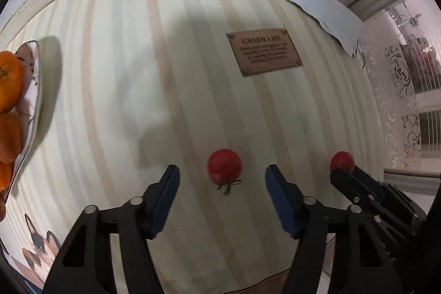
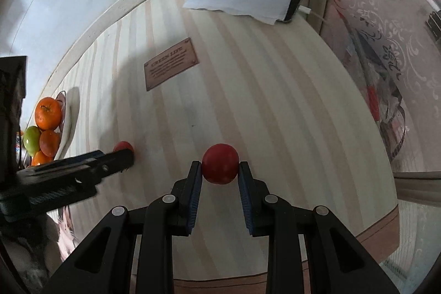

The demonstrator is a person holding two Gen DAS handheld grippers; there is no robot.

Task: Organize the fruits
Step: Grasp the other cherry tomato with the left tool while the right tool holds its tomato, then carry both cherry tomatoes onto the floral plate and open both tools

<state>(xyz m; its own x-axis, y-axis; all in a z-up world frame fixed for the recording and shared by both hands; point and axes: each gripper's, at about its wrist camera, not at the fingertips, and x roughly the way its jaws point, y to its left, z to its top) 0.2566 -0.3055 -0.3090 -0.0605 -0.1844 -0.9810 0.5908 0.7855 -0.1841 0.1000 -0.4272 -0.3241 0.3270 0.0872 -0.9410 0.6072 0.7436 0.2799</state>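
- A plate (image 2: 72, 112) piled with oranges (image 2: 48, 113) and a green fruit (image 2: 31, 139) is seen at the table's (image 2: 275, 101) left edge.
- The left tongs (image 1: 222, 178) are held wide open around a stemmed tomato (image 1: 225, 166), untouched.
- The right tongs (image 2: 220, 170) are clamped on a second tomato (image 2: 220, 163) near the table's front edge.

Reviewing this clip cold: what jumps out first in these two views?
Two red tomatoes on the striped table. The right tool is shut on one tomato; the other tomato lies between the open fingers of the left tool, untouched. At the table's left edge, a plate holds oranges and a green fruit.
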